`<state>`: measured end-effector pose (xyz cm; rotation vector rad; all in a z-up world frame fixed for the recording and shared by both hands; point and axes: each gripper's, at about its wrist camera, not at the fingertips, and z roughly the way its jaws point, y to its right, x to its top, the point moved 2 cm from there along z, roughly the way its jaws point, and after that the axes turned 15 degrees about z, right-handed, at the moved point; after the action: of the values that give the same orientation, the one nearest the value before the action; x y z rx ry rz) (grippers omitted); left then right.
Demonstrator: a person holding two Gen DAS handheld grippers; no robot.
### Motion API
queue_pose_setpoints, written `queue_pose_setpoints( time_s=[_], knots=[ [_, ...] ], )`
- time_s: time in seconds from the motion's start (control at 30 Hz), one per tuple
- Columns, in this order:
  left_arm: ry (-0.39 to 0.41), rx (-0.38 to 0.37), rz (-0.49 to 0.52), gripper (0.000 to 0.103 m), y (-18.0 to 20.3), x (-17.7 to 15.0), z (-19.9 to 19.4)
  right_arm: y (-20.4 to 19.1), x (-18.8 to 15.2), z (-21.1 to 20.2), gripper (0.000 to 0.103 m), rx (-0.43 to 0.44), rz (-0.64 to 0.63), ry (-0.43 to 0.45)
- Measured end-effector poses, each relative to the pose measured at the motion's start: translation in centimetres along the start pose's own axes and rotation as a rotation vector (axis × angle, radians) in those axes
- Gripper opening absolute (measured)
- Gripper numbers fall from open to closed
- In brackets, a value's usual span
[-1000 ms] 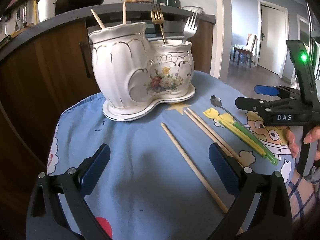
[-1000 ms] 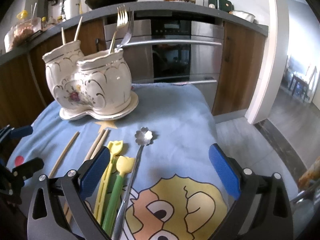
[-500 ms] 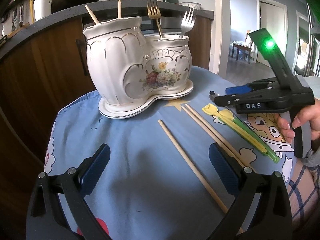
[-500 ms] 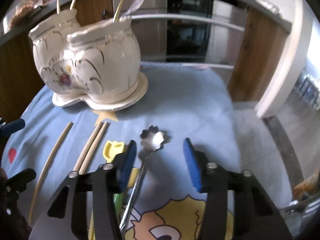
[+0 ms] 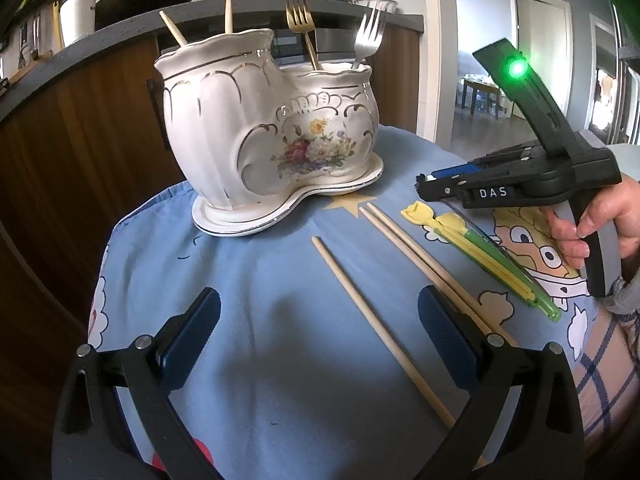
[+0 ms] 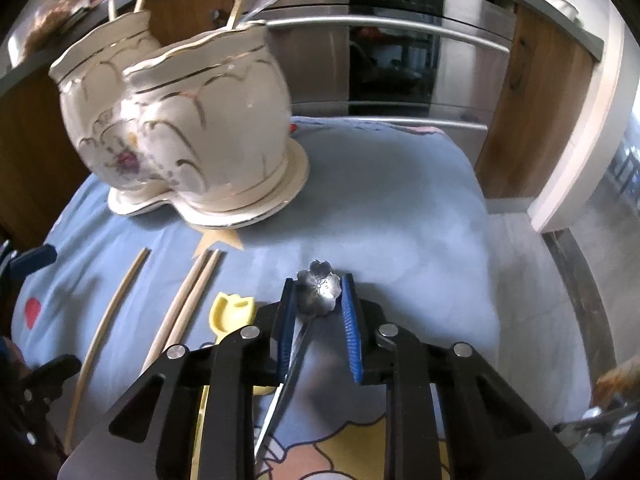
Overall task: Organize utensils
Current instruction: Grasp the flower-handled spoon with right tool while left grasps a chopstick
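Ahead of my right claw (image 6: 318, 312) and off to its left stood the two-pot ceramic holder (image 6: 180, 136) on the blue cloth (image 6: 380, 200); my left claw (image 5: 316, 340) hung gaping and empty; between the right's blue pads lay the flower-headed metal spoon (image 6: 320, 286), jaws closing, contact not yet certain; I judged it best to pinch the neck squarely, lest the thin handle pivot.
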<state>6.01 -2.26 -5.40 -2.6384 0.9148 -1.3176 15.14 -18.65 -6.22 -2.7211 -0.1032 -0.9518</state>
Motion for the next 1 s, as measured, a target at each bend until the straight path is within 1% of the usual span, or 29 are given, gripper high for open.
queue_pose_setpoints(
  time_s=[0.03,0.07,0.1,0.3,0.37,0.43,0.47,0.53,0.6,0.67,0.77,0.83,0.87,0.93,1.0],
  knots=[
    [-0.004,0.008,0.009,0.097,0.1,0.1,0.0,0.0,0.0,-0.3,0.024,0.002,-0.002,0.012],
    [-0.008,0.014,0.016,0.097,0.3,0.1,0.0,0.0,-0.1,-0.5,0.007,0.004,0.000,0.024],
    [-0.014,0.015,0.023,0.097,0.5,0.2,0.0,0.2,0.0,-1.0,0.004,0.013,0.006,0.042],
    [-0.030,-0.004,0.042,0.097,1.7,0.6,-0.3,0.5,-0.1,-2.6,0.003,0.057,0.022,0.083],
    [-0.039,-0.025,0.032,0.090,1.8,0.5,-0.4,0.7,-0.2,-3.1,0.003,0.067,0.027,0.095],
    [-0.057,-0.042,0.015,0.079,1.9,0.5,-0.4,0.9,-0.3,-3.8,0.003,0.071,0.029,0.118],
    [-0.065,-0.052,0.011,0.075,2.0,0.4,-0.4,1.0,-0.3,-4.2,0.003,0.073,0.027,0.131],
    [-0.089,-0.067,0.012,0.060,2.4,0.3,-0.3,1.1,-0.4,-4.6,0.003,0.083,0.029,0.142],
    [-0.105,-0.078,0.015,0.051,2.8,0.3,-0.3,1.1,-0.7,-5.0,0.003,0.093,0.032,0.152],
    [-0.127,-0.077,0.026,0.049,3.4,0.3,-0.4,1.3,-0.6,-5.3,0.003,0.098,0.033,0.161],
    [-0.162,-0.058,0.038,0.040,3.7,0.2,0.0,1.4,-0.7,-6.2,0.003,0.121,0.037,0.186],
    [-0.176,-0.064,0.028,0.028,3.7,0.1,0.2,1.6,-0.5,-6.4,0.003,0.138,0.038,0.205],
    [-0.177,-0.067,0.022,0.027,3.5,0.1,0.2,1.6,-0.4,-6.7,0.003,0.148,0.037,0.217],
    [-0.181,-0.065,0.019,0.013,3.2,0.1,0.3,1.6,-0.5,-7.6,0.003,0.170,0.033,0.251],
    [-0.181,-0.070,0.010,0.008,2.7,0.2,0.6,1.5,-0.4,-8.4,0.003,0.188,0.027,0.284]
  ],
)
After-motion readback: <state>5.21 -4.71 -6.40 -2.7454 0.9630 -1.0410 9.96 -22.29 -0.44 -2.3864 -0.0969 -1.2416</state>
